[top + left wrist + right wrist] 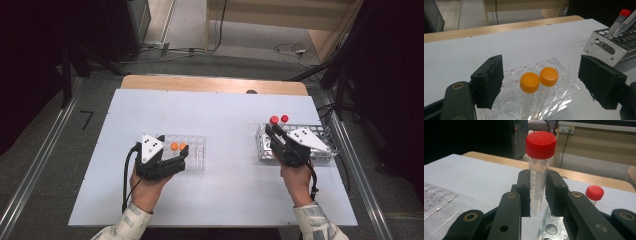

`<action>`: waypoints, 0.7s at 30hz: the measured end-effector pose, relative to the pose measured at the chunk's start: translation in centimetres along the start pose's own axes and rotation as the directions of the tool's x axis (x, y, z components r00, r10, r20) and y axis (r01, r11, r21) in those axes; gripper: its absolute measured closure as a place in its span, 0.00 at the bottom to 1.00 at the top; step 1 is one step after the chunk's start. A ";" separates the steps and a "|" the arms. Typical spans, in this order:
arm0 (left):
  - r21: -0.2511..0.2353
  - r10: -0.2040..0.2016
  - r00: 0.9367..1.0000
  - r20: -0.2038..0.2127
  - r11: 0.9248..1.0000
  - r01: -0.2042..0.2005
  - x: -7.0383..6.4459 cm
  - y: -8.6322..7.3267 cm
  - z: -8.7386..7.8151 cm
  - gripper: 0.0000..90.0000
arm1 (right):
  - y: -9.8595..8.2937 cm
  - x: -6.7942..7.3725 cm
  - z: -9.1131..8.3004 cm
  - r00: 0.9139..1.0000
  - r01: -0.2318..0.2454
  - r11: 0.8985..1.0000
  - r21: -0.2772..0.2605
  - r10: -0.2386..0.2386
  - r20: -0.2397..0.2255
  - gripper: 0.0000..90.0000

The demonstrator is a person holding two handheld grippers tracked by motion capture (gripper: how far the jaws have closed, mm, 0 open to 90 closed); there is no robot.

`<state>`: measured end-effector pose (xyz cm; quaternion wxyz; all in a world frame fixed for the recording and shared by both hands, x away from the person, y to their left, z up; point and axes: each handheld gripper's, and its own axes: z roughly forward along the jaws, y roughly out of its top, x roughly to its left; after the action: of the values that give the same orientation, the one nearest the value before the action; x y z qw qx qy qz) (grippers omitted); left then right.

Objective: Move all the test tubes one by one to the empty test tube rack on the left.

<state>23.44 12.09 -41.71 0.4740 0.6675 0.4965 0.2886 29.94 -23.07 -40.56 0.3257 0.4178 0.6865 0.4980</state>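
Observation:
My right gripper is shut on a clear red-capped tube, holding it upright just above the metal rack. A second red-capped tube stands in that rack just beyond it. My left gripper is open, its jaws spread wide on either side of two orange-capped tubes standing side by side in the clear plastic rack. It touches neither tube.
Both racks sit on a white table top; the metal rack is near its right edge. A wooden strip runs along the far edge. Cables lie on the floor beyond.

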 end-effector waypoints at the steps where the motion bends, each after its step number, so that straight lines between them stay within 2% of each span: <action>1: 0.002 0.001 1.000 0.001 1.000 -0.001 0.0 0.0 0.0 0.23 | 0.0 0.1 -0.1 1.000 -0.005 1.000 0.002 0.005 -0.009 0.80; 7: -0.002 0.001 1.000 0.008 1.000 0.000 -0.2 0.1 -0.1 0.23 | -0.3 1.2 -0.5 0.997 0.012 1.000 0.027 -0.010 -0.075 0.80; 14: -0.009 0.004 1.000 0.027 1.000 -0.003 -0.6 0.2 -0.3 0.23 | -0.6 2.7 -1.2 0.988 0.035 0.998 0.056 -0.026 -0.153 0.80; 21: -0.011 0.006 0.999 0.036 1.000 -0.005 -0.8 0.2 -0.4 0.24 | -1.5 5.0 -1.2 0.967 0.074 0.992 0.100 -0.047 -0.249 0.80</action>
<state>22.93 11.45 -41.34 0.4858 0.6713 0.4844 0.2804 26.37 -19.31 -41.86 0.2298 0.3485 0.7601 0.4979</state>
